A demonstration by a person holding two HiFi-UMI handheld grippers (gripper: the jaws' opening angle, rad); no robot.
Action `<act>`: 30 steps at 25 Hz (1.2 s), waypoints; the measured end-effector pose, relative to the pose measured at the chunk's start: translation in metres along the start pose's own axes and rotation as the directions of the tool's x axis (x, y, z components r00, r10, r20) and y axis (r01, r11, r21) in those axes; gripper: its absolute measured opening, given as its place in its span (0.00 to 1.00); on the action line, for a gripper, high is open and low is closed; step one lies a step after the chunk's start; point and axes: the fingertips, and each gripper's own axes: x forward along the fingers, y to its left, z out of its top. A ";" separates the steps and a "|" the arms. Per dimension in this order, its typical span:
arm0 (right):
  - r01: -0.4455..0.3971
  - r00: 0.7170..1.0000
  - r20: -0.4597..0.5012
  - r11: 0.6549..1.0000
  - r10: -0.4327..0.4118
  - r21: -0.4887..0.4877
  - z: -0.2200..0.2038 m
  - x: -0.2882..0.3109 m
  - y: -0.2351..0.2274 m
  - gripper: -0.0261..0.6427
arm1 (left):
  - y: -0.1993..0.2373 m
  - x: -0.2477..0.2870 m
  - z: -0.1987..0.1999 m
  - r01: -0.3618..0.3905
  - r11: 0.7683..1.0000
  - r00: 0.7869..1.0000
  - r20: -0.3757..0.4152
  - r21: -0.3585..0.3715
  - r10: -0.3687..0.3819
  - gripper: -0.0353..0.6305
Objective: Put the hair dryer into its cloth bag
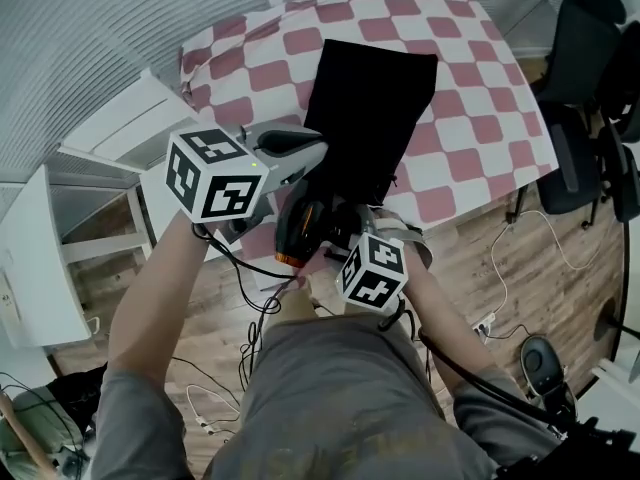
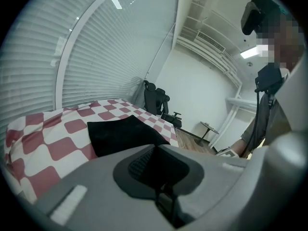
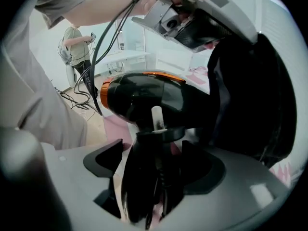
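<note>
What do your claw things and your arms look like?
The left claw and right claw are grey plastic with black pads inside. Each carries a cube covered in black-and-white squares, and black cables trail off them. The person wears grey short sleeves.

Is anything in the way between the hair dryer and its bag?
Nothing visible is. The right gripper holds the dryer by its handle, with the nose at the near end of the bag. The left gripper seems to pinch that edge up, so only the bag's own cloth lies ahead.
</note>
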 end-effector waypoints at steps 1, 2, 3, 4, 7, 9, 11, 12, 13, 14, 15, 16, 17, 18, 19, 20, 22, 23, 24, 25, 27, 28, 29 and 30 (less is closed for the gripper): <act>-0.019 1.000 -0.014 1.000 0.019 0.006 0.001 0.002 0.000 0.66 | 0.000 0.000 -0.001 0.002 1.000 1.000 -0.003 0.002 -0.002 0.08; -0.034 0.999 -0.017 0.999 0.034 0.015 0.003 0.003 0.000 0.63 | 0.001 0.000 -0.001 0.004 1.000 1.000 -0.007 0.007 -0.004 0.08; -0.040 0.999 -0.010 0.999 0.041 0.022 0.005 0.003 -0.001 0.53 | 0.002 -0.001 -0.001 0.005 1.000 1.000 -0.011 0.013 -0.004 0.08; -0.042 0.999 0.003 0.999 0.042 0.025 0.006 0.002 -0.001 0.51 | 0.004 -0.001 -0.002 0.002 1.000 1.000 -0.016 0.019 -0.002 0.08; -0.067 0.997 0.040 0.997 0.066 0.023 0.006 -0.004 0.007 0.49 | 0.009 -0.003 -0.001 -0.011 1.000 1.000 -0.022 0.029 0.012 0.08; -0.104 0.992 0.068 0.994 0.103 0.020 0.005 -0.013 0.019 0.49 | 0.010 -0.004 0.000 -0.012 1.000 1.000 -0.028 0.028 0.013 0.08; -0.134 0.986 0.103 0.991 0.133 0.008 0.006 -0.024 0.027 0.49 | 0.011 -0.005 0.001 -0.011 0.999 0.999 -0.037 0.032 0.012 0.08; -0.142 0.982 0.122 0.990 0.142 -0.006 0.008 -0.031 0.030 0.49 | 0.011 -0.005 0.002 -0.009 0.999 0.999 -0.041 0.036 0.011 0.08; -0.146 0.979 0.141 0.989 0.147 -0.022 0.011 -0.037 0.032 0.49 | 0.012 -0.005 0.003 -0.007 0.999 0.999 -0.044 0.038 0.008 0.08; -0.146 0.976 0.158 0.989 0.150 -0.038 0.014 -0.044 0.035 0.49 | 0.011 -0.005 0.004 -0.005 0.999 0.999 -0.044 0.037 0.006 0.08; -0.144 0.973 0.174 0.988 0.151 -0.055 0.016 -0.050 0.037 0.49 | 0.011 -0.005 0.005 -0.004 0.999 0.999 -0.041 0.035 0.006 0.08; -0.139 0.971 0.188 0.988 0.151 -0.072 0.018 -0.056 0.040 0.49 | 0.011 -0.005 0.006 -0.007 0.999 0.999 -0.036 0.032 0.008 0.08; -0.134 0.968 0.200 0.987 0.149 -0.090 0.020 -0.061 0.042 0.49 | 0.012 -0.004 0.007 -0.013 0.999 0.999 -0.029 0.031 0.014 0.08; -0.128 0.966 0.211 0.986 0.148 -0.107 0.022 -0.066 0.045 0.49 | 0.013 -0.004 0.009 -0.025 0.999 0.999 -0.019 0.031 0.026 0.08; -0.122 0.964 0.220 0.985 0.147 -0.125 0.023 -0.071 0.048 0.49 | 0.014 -0.004 0.012 -0.043 0.999 0.999 -0.005 0.033 0.044 0.08; -0.117 0.963 0.227 0.983 0.148 -0.143 0.024 -0.075 0.051 0.49 | 0.016 -0.004 0.015 -0.070 0.997 0.997 0.014 0.036 0.070 0.08; -0.119 0.957 0.243 0.977 0.160 -0.177 0.025 -0.082 0.059 0.49 | 0.021 -0.006 0.024 -0.132 0.990 0.990 0.056 0.050 0.129 0.08; -0.122 0.953 0.252 0.974 0.168 -0.189 0.026 -0.085 0.063 0.49 | 0.021 -0.006 0.027 -0.151 0.987 0.987 0.069 0.059 0.146 0.08; -0.125 0.949 0.263 0.973 0.174 -0.195 0.026 -0.088 0.065 0.49 | 0.019 -0.005 0.029 -0.155 0.985 0.986 0.073 0.069 0.150 0.08; -0.125 0.946 0.271 0.973 0.177 -0.196 0.026 -0.090 0.067 0.49 | 0.016 -0.003 0.030 -0.150 0.986 0.987 0.069 0.079 0.145 0.08; -0.122 0.943 0.282 0.974 0.173 -0.189 0.024 -0.093 0.067 0.49 | 0.008 0.001 0.027 -0.127 0.986 0.991 0.044 0.103 0.123 0.08; -0.121 0.943 0.286 0.976 0.171 -0.183 0.022 -0.093 0.066 0.49 | 0.004 0.003 0.025 -0.116 0.986 0.993 0.027 0.116 0.114 0.08; -0.121 0.943 0.288 0.976 0.170 -0.178 0.021 -0.093 0.065 0.49 | 0.002 0.003 0.022 -0.106 0.986 0.994 0.013 0.125 0.106 0.08; -0.122 0.942 0.289 0.977 0.169 -0.173 0.020 -0.093 0.064 0.49 | 0.000 0.003 0.019 -0.099 0.986 0.995 0.001 0.131 0.100 0.08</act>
